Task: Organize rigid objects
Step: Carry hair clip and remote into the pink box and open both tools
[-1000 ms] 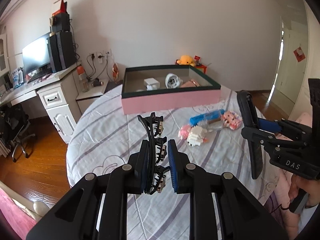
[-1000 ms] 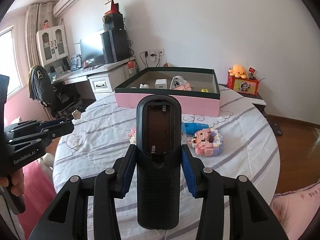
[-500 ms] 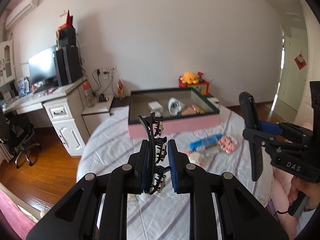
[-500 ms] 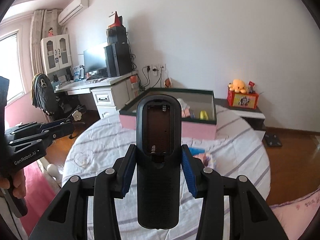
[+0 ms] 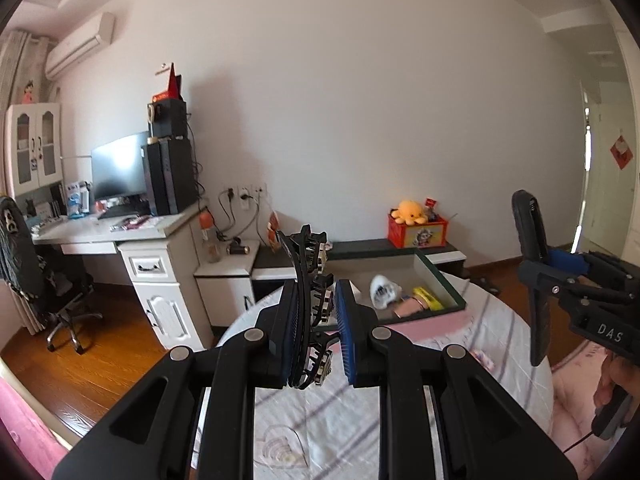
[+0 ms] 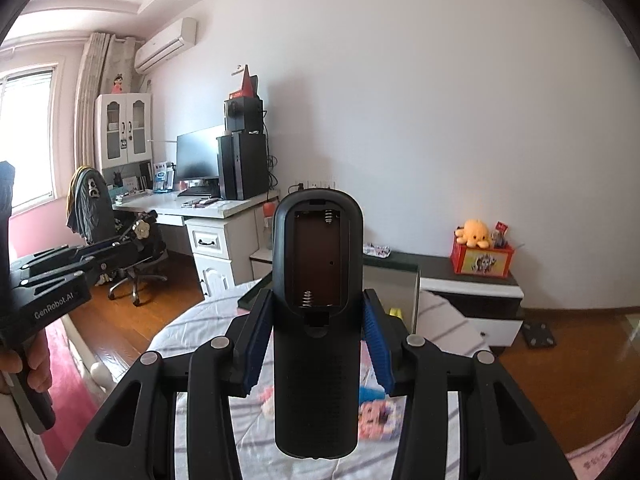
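**Ana:** Gripping a black hair claw clip point(image 5: 310, 304), the left gripper point(image 5: 316, 344) has its jaws narrow around the curved spine; the right gripper point(image 6: 316, 344) has its pads clamped on the flanks of a black remote control point(image 6: 316, 332), back side up with the battery bay uncovered. Both are held high above the round table point(image 5: 504, 332).

**Ben:** And the destination?

**Ana:** Likely the pink-sided box point(image 5: 436, 280), at twelve to one o'clock beyond the left gripper. A white object, something yellow and a pinkish item already sit toward its three o'clock half.

**Ben:** What could go wrong?

**Ana:** The clip is pinched on a thin, rounded edge, so it could probably twist or spring out if the hand tilts quickly. The remote stands tall past the fingertips; a low approach might catch its top end on the box's dark rim. In the left view the two tools look near each other, at three o'clock, so converging on the box together risks a knock.

**Ben:** Room to move?

**Ana:** Open air above the box. The bare floor of the box lies toward nine o'clock, though the clip hides part of it. Block toys point(image 6: 376, 420) lie on the striped cloth beneath the right gripper; the table edge falls away at nine o'clock.
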